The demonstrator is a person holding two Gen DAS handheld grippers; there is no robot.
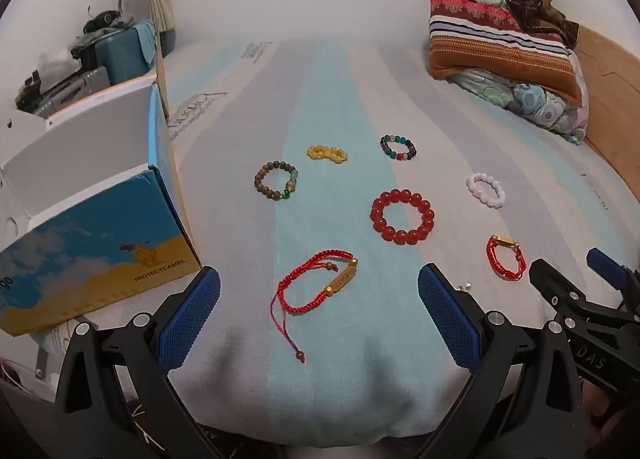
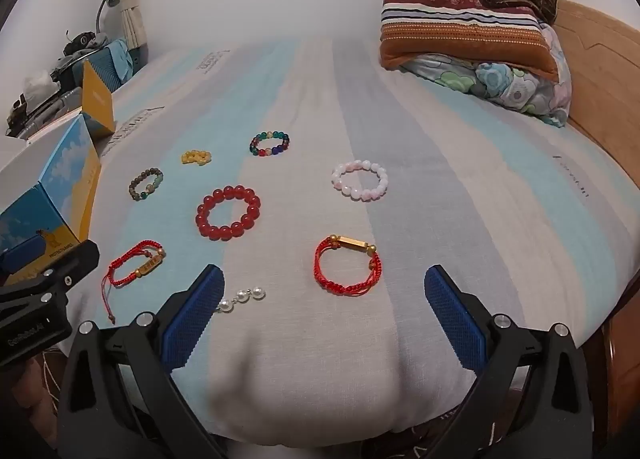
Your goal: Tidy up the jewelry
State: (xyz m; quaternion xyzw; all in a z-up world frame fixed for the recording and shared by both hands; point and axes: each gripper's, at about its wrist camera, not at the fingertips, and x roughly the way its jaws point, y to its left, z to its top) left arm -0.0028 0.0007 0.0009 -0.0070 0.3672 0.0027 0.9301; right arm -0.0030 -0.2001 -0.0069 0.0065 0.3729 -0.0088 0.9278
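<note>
Several bracelets lie on the striped bed sheet (image 1: pixel 320 99). My left gripper (image 1: pixel 319 283) is open and empty, just before a red cord bracelet with a gold bar (image 1: pixel 316 287). My right gripper (image 2: pixel 324 279) is open and empty, just before another red cord bracelet (image 2: pixel 347 265). A big red bead bracelet (image 1: pixel 402 216) (image 2: pixel 228 212) lies in the middle. Farther off lie a brown bead bracelet (image 1: pixel 276 180), a yellow one (image 1: pixel 327 154), a multicoloured one (image 1: pixel 398 147) and a pale pink one (image 2: pixel 359 180). A short pearl string (image 2: pixel 240 298) lies by my right gripper's left finger.
An open blue and yellow cardboard box (image 1: pixel 92 219) stands on the bed's left side. Folded quilts and a pillow (image 1: pixel 504 55) are stacked at the far right by the wooden headboard (image 2: pixel 600 99). Luggage and clutter (image 1: pixel 112 47) stand beyond the bed at the left.
</note>
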